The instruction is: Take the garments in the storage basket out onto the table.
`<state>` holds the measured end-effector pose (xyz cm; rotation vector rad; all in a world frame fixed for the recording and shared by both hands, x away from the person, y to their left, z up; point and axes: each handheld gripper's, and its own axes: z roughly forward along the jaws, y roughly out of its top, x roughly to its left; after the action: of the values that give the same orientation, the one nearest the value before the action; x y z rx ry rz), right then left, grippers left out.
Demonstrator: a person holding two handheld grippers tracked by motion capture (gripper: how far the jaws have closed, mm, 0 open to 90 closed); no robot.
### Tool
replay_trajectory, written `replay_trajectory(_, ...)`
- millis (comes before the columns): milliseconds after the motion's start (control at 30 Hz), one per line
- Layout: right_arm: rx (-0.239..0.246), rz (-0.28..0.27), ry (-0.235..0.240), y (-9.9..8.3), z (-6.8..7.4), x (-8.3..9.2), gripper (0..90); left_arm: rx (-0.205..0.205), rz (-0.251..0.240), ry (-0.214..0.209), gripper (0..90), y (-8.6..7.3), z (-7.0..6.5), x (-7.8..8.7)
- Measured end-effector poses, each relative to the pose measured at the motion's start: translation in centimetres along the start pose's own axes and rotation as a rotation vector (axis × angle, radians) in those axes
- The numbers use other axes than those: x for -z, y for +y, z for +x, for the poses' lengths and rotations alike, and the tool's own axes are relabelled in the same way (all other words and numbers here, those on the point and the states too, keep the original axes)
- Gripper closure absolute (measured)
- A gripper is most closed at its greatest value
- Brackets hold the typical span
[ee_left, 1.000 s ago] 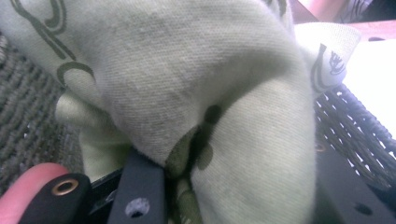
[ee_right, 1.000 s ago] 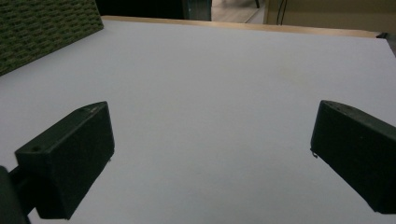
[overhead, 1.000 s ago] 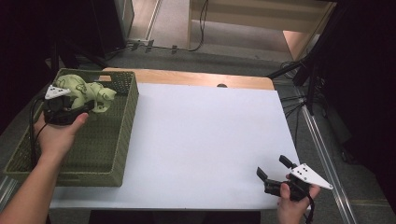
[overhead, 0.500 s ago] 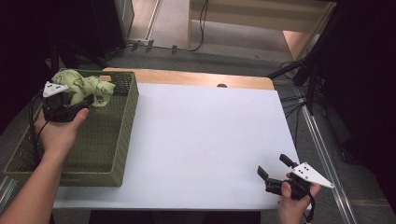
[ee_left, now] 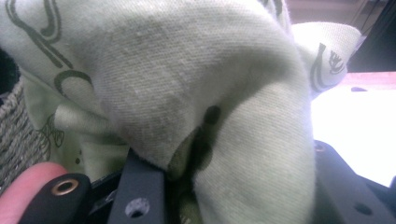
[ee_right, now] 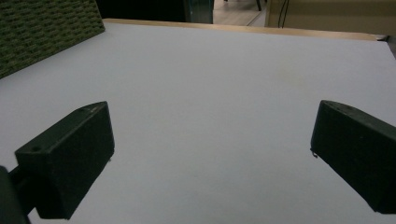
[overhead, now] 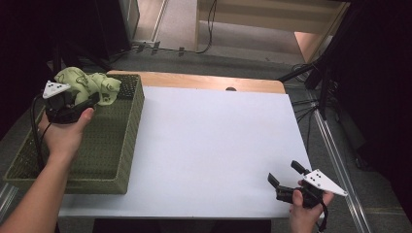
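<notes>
A pale green cloth (overhead: 90, 85) with dark printed marks hangs bunched above the far end of the green woven basket (overhead: 121, 145) at the table's left. My left gripper (overhead: 80, 102) is shut on it, and in the left gripper view the cloth (ee_left: 196, 93) drapes over both jaws and covers most of what lies beyond. At the table's near right corner my right gripper (overhead: 286, 175) rests low over the white tabletop (overhead: 214, 145), open, with nothing between its jaws. The right gripper view has both jaws wide apart over bare white surface (ee_right: 210, 93).
The basket's wall (ee_right: 46, 32) shows at the far left of the right gripper view. A wooden strip (overhead: 204, 81) runs along the table's far edge. Cables and metal stands lie on the floor beyond and to the right.
My left gripper has lifted the green cloth a little higher and toward the basket's far end. The right gripper has barely shifted.
</notes>
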<state>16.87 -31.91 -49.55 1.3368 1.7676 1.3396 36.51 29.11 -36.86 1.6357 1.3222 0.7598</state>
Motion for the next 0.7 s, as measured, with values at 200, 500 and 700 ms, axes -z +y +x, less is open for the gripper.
replay_trajectory(200, 0.005, 0.001, 0.001, 0.0, 0.0, -0.1, 0.0, -0.020, -0.040, -0.008, 59.9, 0.7, -0.8, 0.5)
replay_trajectory(500, 0.007, 0.000, 0.002, 0.0, 0.0, 0.0, 0.0, -0.079, -0.090, -0.027, 60.0, 1.4, -2.8, 1.5)
replay_trajectory(700, 0.009, 0.001, 0.002, 0.0, 0.0, 0.0, 0.0, -0.111, -0.128, -0.017, 60.0, 1.7, -3.7, 1.8)
